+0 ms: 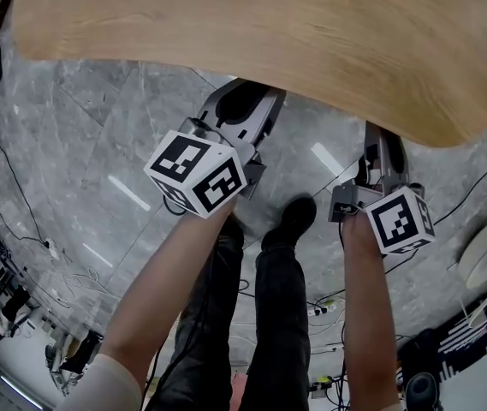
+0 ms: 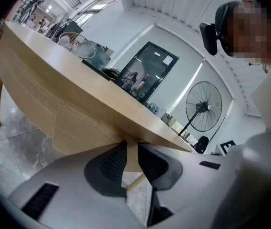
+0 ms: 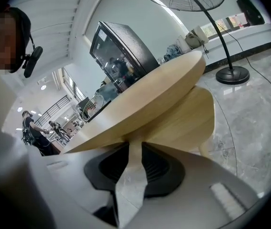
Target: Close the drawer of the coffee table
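Above grey veined floor [image 1: 97, 135], rounded wooden tabletop [image 1: 269, 32]

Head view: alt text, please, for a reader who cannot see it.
Seen from steeply above, a person holds the left gripper and right gripper, each bearing a marker cube, at the curved near edge of a light wooden coffee table. Dark-trousered legs and a black shoe show between them on grey marble floor.

Bright, even indoor light fills all three views, leaving pale streaks of glare on the glossy grey floor [image 1: 72, 135] and only soft shadows, while fisheye bending curves the table top [image 1: 252, 41] and dark vignetting rounds off every corner
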`<state>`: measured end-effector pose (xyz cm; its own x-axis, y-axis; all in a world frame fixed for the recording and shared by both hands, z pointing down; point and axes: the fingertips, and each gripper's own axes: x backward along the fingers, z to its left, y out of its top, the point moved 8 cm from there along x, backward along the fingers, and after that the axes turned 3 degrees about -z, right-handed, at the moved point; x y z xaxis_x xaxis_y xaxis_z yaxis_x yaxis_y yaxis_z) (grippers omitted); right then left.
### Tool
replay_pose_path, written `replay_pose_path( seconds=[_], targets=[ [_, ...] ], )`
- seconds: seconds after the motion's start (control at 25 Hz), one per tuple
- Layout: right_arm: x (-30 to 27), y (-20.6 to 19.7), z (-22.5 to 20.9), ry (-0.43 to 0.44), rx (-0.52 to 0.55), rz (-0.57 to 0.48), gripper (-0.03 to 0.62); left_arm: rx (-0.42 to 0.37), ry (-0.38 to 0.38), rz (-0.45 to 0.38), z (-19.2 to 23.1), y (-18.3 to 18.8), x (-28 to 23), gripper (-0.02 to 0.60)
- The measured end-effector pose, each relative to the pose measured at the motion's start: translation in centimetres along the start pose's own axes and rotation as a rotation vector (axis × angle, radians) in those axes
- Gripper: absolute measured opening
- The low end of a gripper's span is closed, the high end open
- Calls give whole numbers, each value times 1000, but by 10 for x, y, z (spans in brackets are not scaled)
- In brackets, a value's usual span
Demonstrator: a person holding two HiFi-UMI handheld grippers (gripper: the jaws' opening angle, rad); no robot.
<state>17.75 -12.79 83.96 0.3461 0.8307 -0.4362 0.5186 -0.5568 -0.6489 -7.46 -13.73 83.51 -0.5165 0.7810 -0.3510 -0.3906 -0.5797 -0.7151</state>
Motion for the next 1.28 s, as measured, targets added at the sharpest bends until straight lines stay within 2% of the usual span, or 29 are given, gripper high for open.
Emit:
replay_pose_path(
  seconds=[0.32, 0.56, 0.72, 0.8, 0.88, 0.96, 1.16, 1.28],
  targets=[
    [-10, 3, 1, -22, 51, -33, 91, -187, 42, 1, -2, 4, -10, 72],
    [-14, 5, 1, -41, 108, -63, 74, -253, 88, -25, -6, 5, -16, 67],
    [-14, 4, 0, -38, 115, -65, 74, -235, 91, -39, -6, 2, -17, 71],
    [-13, 5, 1, -34, 105, -60, 74, -191, 85, -29, -5, 1, -16, 103],
    [-13, 4, 1, -34, 94, -48, 84, -143, 96, -24, -1, -1, -10, 106],
    [-12, 3, -1, -40, 90, -34, 98, -129, 110, -16, 4, -2, -3, 106],
    [9, -4, 2, -60, 138, 28, 98, -56, 139, 29, 3, -10, 25, 105],
    [26, -3, 13, -59, 160, 72, 98, -41, 147, 50, -9, -7, 44, 98]
  ],
)
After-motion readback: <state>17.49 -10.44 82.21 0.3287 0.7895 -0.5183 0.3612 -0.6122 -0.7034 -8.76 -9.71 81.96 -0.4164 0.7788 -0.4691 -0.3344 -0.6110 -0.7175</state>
